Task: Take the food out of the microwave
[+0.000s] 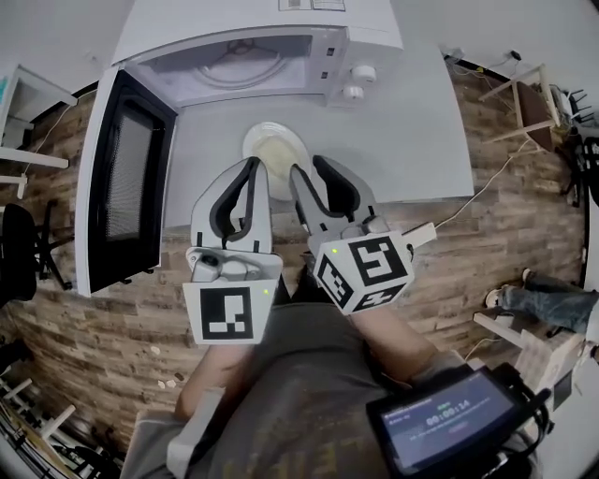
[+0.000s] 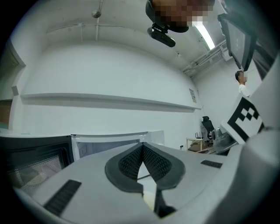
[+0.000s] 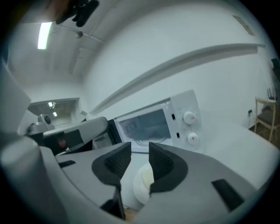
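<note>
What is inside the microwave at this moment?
Only the bare turntable shows inside the microwave. The plate of food stands outside, on the table before it. The microwave's roof covers the far back of the inside.

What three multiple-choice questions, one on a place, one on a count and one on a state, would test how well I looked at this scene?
1. Where is the plate of food?
A) inside the microwave
B) on the table in front of it
C) on top of the microwave

2. How many round knobs has the microwave?
A) one
B) two
C) four

3. The microwave's door is
A) shut
B) swung open
C) missing

Answers:
1 B, the plate sits on the table, outside the cavity.
2 B, two knobs show, one above the other.
3 B, the door stands wide open at the left.
</note>
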The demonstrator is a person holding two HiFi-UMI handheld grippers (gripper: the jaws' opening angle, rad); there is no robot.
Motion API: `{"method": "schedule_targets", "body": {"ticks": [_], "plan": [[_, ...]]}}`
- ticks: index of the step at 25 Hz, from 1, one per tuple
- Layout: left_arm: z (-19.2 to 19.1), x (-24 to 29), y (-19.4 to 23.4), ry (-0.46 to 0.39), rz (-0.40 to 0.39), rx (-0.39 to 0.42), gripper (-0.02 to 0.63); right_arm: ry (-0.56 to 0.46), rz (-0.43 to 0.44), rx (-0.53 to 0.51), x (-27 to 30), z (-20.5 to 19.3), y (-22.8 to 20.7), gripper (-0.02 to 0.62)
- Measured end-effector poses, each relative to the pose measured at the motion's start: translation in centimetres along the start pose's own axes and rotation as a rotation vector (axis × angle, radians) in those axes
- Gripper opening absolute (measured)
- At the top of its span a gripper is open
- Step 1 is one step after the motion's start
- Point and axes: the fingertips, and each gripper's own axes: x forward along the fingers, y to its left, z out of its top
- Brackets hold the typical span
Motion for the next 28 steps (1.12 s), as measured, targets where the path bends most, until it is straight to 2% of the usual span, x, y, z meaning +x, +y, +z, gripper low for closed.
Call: {"method": "schedule_targets", "body": {"ticks": [4, 8, 12, 19, 28], "plan": [[3.2, -0.7, -0.2, -0.063, 0.017, 0.009, 0.008, -0.146, 0.021, -0.169, -2.4, 5.1, 2.5, 0.053], [5.9, -1.6, -0.6, -0.116, 0.037, 0.059, 0.008, -0.241, 0.029, -0.235, -4.3, 8.1, 4.1, 0.017], [7.8, -2.7, -1.0, -0.134, 0.044, 0.098, 0.008, -0.269, 0.029, -0.265, -5.6, 9.5, 5.2, 0.008], [7.7, -3.3, 0.3, -0.133, 0.079, 0.096, 0.008, -0.286, 0.042, -0.285, -5.4, 9.8, 5.9, 0.006], [7.6, -3.5, 0.8, -0.126, 0.08, 0.11, 0.008, -0.294, 0.051, -0.281, -4.9, 9.9, 6.6, 0.006]]}}
